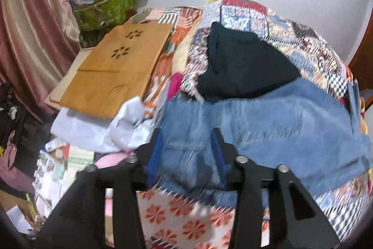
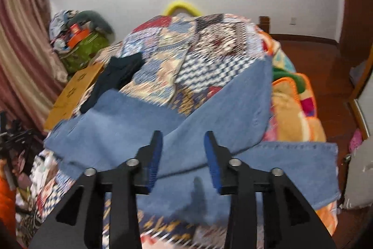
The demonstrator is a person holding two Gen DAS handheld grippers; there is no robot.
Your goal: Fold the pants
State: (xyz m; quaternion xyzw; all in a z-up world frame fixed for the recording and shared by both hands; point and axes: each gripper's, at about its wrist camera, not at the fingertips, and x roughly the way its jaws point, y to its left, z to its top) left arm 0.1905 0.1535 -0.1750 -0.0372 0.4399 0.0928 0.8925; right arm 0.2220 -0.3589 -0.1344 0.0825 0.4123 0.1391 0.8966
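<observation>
Blue denim pants (image 1: 279,127) lie spread across a patchwork quilt (image 1: 268,22) on the bed. In the right wrist view the pants (image 2: 209,113) show two legs splayed apart toward the right. My left gripper (image 1: 187,139) is open, hovering over the waist end of the pants near a back pocket. My right gripper (image 2: 183,141) is open, hovering over the leg fabric. Neither holds cloth.
A dark folded garment (image 1: 240,64) lies on the quilt just beyond the pants. A wooden lap table (image 1: 116,69) sits at the left. A green box piled with clutter (image 1: 105,6) stands by the curtain. Orange blankets (image 2: 293,104) lie at the bed's right side.
</observation>
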